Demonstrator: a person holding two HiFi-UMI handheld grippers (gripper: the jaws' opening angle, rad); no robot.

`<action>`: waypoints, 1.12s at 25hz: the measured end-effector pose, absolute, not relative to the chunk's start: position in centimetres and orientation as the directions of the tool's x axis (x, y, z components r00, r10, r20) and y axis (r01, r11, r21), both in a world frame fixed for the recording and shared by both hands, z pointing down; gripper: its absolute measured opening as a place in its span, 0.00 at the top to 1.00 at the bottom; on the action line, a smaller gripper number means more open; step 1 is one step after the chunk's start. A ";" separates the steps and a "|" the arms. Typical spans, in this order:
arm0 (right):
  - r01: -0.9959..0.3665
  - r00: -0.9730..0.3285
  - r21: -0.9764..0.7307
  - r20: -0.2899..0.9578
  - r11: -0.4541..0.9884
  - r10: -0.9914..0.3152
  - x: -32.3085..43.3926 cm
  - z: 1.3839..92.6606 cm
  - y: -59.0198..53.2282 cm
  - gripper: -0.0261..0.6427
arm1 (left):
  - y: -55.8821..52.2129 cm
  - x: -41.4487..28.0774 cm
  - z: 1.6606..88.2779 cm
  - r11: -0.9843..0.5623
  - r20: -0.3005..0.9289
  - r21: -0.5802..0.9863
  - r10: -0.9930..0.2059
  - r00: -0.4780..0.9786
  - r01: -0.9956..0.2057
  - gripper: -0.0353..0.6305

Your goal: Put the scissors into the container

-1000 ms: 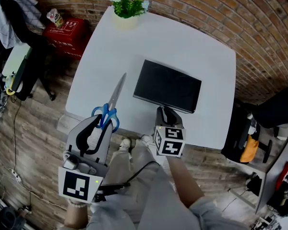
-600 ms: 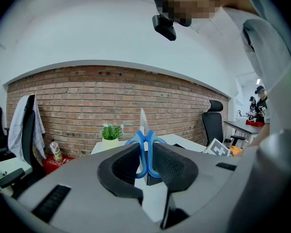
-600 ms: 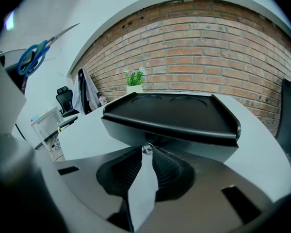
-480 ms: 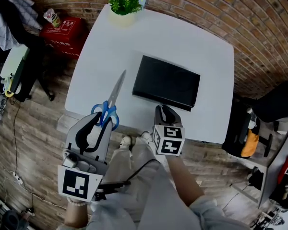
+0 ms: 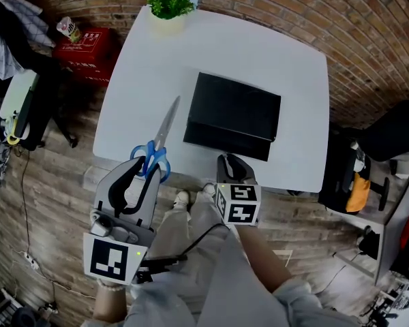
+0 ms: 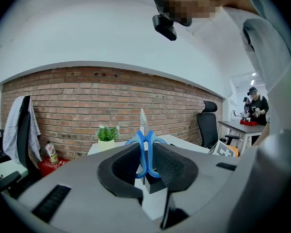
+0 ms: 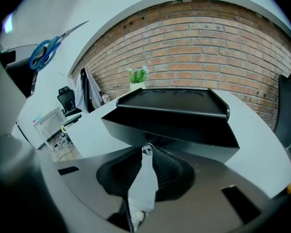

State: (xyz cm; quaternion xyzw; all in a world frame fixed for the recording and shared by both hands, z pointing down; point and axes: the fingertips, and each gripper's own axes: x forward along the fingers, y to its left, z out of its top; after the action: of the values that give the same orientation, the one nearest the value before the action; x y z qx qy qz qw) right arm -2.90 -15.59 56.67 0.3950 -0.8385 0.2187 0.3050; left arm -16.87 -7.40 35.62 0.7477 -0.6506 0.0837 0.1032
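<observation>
The scissors [image 5: 158, 142] sit with their blue handle loops clamped between the left gripper's [image 5: 146, 172] fingers, blades shut and pointing out past the fingertips, a hold that should let the blades lead into the container [image 5: 226, 140]. That empty black container lies on the bench [image 5: 273, 53] ahead and right of those fingers. The right gripper's [image 5: 230, 162] fingers, pressed together on nothing, wait just short of its near wall.

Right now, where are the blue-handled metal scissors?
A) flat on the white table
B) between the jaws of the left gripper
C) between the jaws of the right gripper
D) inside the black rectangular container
B: the left gripper is shut on the handles of the blue-handled metal scissors; the black rectangular container holds nothing.
</observation>
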 end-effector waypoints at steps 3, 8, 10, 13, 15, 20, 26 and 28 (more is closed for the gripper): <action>-0.794 -0.504 -0.129 0.687 0.595 -0.523 -2.7 56.7 -14.4 0.83 | -6.9 -16.7 35.5 -0.144 0.254 0.046 -0.955 0.151 -0.989 0.80; -0.794 -0.504 -0.136 0.692 0.593 -0.516 -2.0 56.6 -12.4 0.83 | -6.2 -16.0 35.2 -0.162 0.248 0.042 -0.954 0.168 -0.986 0.80; -0.795 -0.506 -0.143 0.694 0.590 -0.512 -1.9 56.6 -11.8 0.83 | -6.1 -15.9 35.2 -0.169 0.245 0.042 -0.954 0.174 -0.985 0.80; -0.792 -0.508 -0.152 0.700 0.591 -0.501 -1.8 56.8 -10.8 0.83 | -6.1 -15.7 35.1 -0.178 0.243 0.040 -0.953 0.182 -0.983 0.80; -0.791 -0.509 -0.158 0.707 0.591 -0.491 -1.7 57.0 -10.2 0.83 | -6.2 -15.5 35.0 -0.183 0.244 0.037 -0.952 0.187 -0.982 0.80; -0.787 -0.515 -0.165 0.705 0.594 -0.487 -1.6 57.2 -9.5 0.83 | -6.3 -15.3 34.7 -0.188 0.242 0.029 -0.952 0.190 -0.982 0.80; -0.787 -0.518 -0.161 0.696 0.596 -0.496 -1.7 57.0 -9.4 0.83 | -6.1 -15.2 34.3 -0.199 0.236 0.026 -0.951 0.199 -0.980 0.80; -0.784 -0.519 -0.156 0.697 0.601 -0.495 -1.7 56.8 -9.3 0.83 | -6.2 -15.2 34.2 -0.206 0.232 0.023 -0.951 0.206 -0.978 0.80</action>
State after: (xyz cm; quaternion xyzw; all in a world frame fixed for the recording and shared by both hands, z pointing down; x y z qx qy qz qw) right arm -1.73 -9.26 56.81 0.3807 -0.8397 0.2331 0.3091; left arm -15.18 -6.20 34.16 0.7720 -0.6247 0.0833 0.0826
